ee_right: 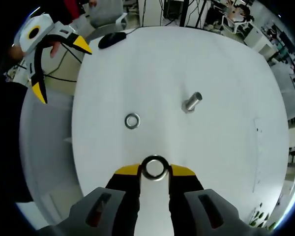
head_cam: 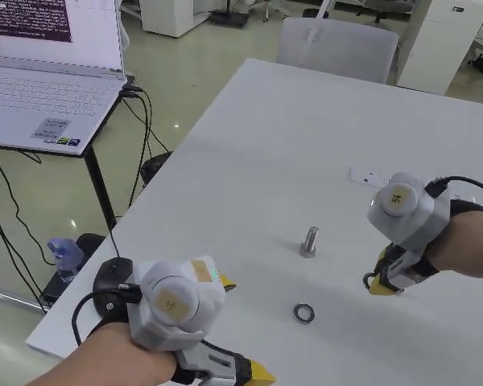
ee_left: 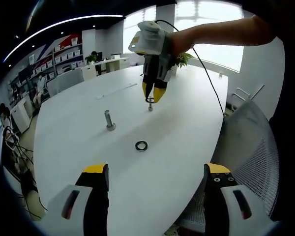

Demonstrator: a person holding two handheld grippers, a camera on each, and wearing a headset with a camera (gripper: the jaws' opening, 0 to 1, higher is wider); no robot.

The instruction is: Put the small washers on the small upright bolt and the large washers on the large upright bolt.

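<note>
Right gripper, above the white counter: jaws drawn narrow on a washer, which was pinched by its rim between the yellow tips. Left gripper, at the counter's near edge: jaws wide, holding nothing. An upright bolt stood mid-counter. A second washer lay flat near the bolt on the person's side, apart from both grippers.

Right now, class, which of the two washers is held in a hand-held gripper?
The washer between the right hand-held gripper's jaws. The other washer lies flat and free on the table, near the bolt.
</note>
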